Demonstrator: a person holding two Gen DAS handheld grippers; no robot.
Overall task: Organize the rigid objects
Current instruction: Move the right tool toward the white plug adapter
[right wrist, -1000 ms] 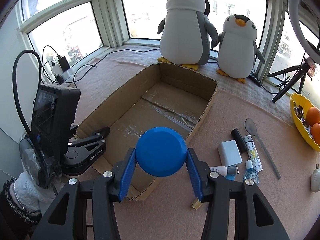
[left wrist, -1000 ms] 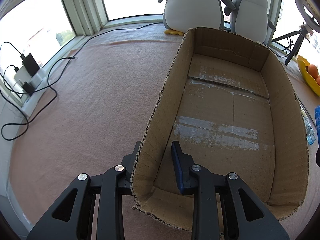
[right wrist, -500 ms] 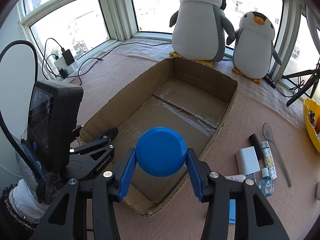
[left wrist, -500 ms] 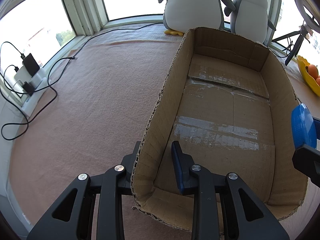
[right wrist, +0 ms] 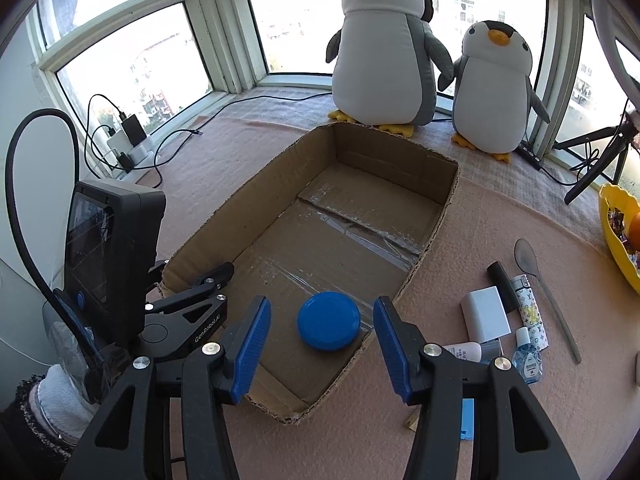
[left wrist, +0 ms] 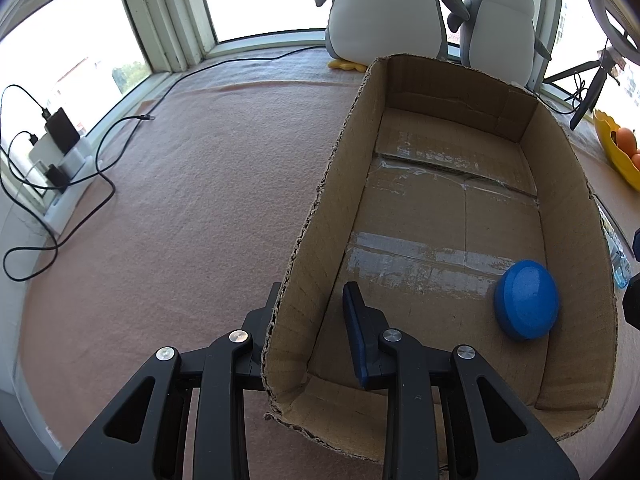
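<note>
Smooth blue disc (right wrist: 328, 326) dropped into corrugated box (left wrist: 308, 240) — right hand-held gripper (right wrist: 320, 344) just spread.

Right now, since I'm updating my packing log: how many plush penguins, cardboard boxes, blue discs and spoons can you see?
Plush penguins: 2
Cardboard box: 1
Blue disc: 1
Spoon: 1
Total: 5
</note>
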